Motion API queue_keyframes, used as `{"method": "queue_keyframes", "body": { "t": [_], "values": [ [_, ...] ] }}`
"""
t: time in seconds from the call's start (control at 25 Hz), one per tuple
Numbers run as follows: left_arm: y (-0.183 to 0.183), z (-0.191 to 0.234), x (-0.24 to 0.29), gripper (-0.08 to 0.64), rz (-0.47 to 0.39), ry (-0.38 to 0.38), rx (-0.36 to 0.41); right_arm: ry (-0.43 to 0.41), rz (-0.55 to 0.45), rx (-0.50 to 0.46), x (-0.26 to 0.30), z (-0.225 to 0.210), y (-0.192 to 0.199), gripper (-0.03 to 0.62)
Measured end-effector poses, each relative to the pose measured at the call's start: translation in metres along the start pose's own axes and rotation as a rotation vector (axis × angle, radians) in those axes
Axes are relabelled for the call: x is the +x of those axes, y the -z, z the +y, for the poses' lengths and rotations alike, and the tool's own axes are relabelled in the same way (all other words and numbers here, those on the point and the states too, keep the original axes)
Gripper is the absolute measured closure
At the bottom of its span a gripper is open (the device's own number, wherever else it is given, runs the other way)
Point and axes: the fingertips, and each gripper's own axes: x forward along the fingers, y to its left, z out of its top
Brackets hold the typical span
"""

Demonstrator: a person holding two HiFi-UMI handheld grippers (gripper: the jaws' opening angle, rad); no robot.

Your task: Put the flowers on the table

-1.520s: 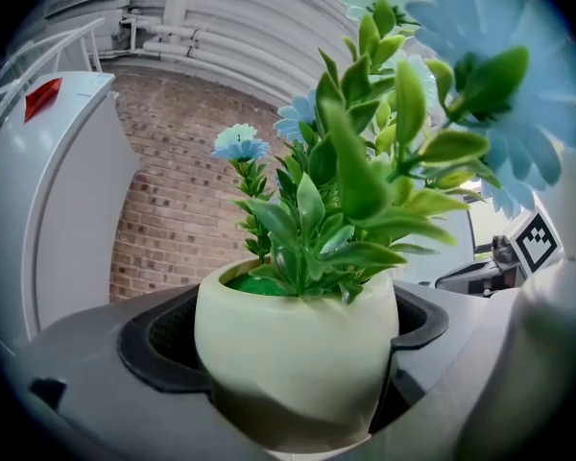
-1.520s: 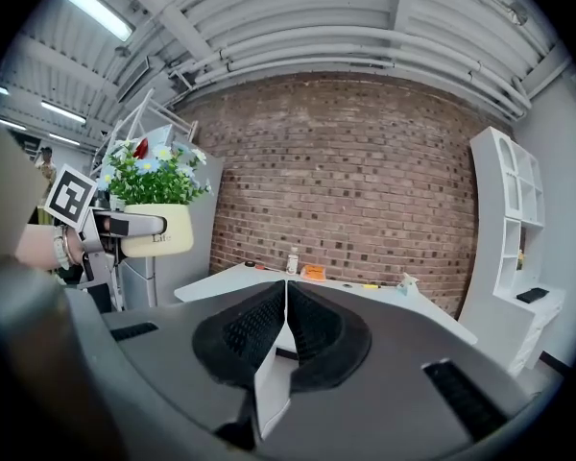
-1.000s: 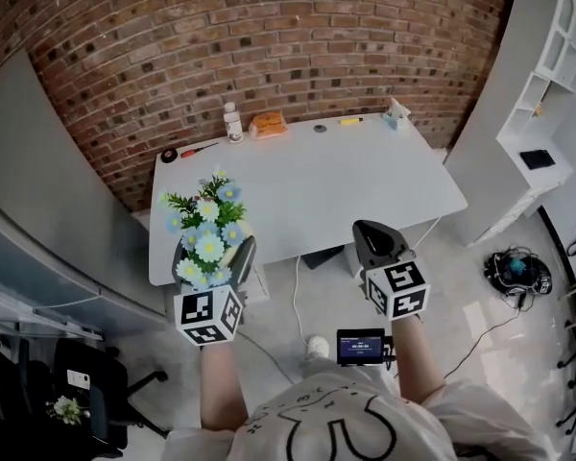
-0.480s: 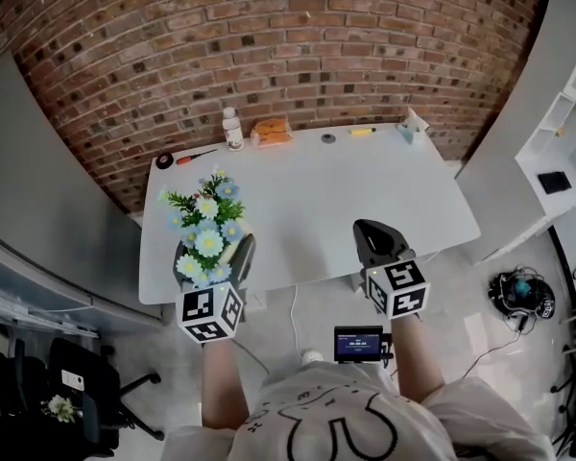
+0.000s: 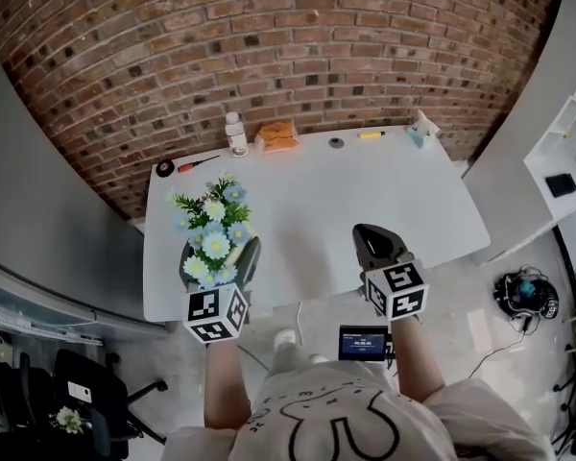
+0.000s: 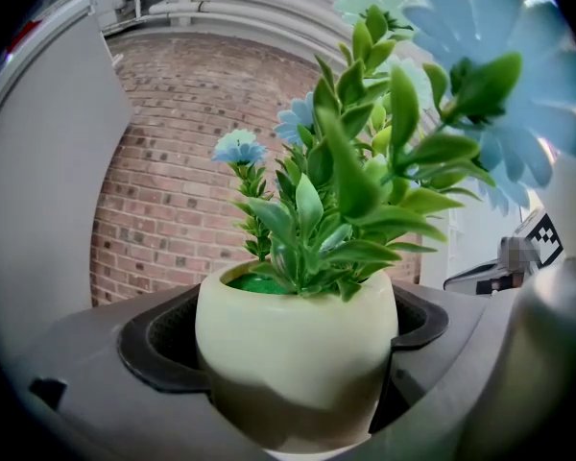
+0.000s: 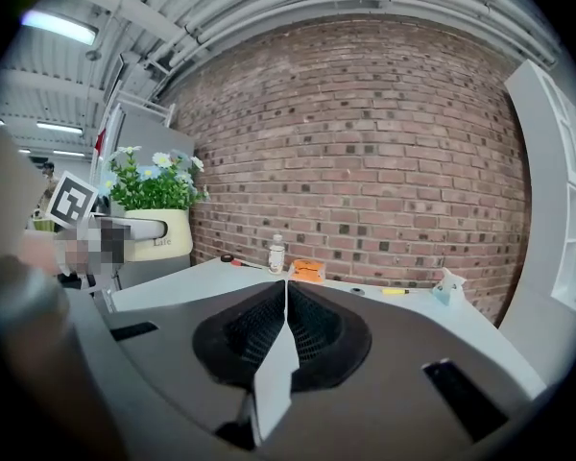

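A cream pot of blue and white artificial flowers (image 5: 211,233) (image 6: 298,339) (image 7: 158,233) is clamped between the jaws of my left gripper (image 5: 219,262), held upright above the front left part of the white table (image 5: 365,200). In the left gripper view the pot fills the space between both dark pads. My right gripper (image 5: 374,246) hovers over the table's front edge, right of centre; its jaws meet with nothing between them (image 7: 283,329).
Along the table's far edge by the brick wall lie a tape roll (image 5: 165,168), a red-handled tool (image 5: 200,161), a white bottle (image 5: 235,133), an orange cloth (image 5: 276,135), a yellow marker (image 5: 372,134) and a small pale object (image 5: 422,129). White shelving (image 5: 571,152) stands to the right.
The person has stepped closer, so the table now lies further under both grippers. The left gripper still carries the flower pot, now over the tabletop. The right gripper stays shut.
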Motion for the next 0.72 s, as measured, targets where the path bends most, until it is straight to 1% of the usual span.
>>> {"method": "queue_keyframes", "body": {
  "t": [0.36, 0.64, 0.72],
  "values": [
    [0.011, 0.036, 0.071, 0.009, 0.056, 0.074, 0.004, 0.069, 0.016, 0.031, 0.063, -0.017, -0.02, 0.572],
    [0.03, 0.063, 0.104, 0.008, 0.126, 0.107, -0.013, 0.101, 0.055, 0.095, 0.105, -0.018, -0.014, 0.572],
    [0.035, 0.068, 0.11, 0.008, 0.127, 0.115, -0.022, 0.103, 0.072, 0.107, 0.113, -0.017, -0.01, 0.572]
  ]
}}
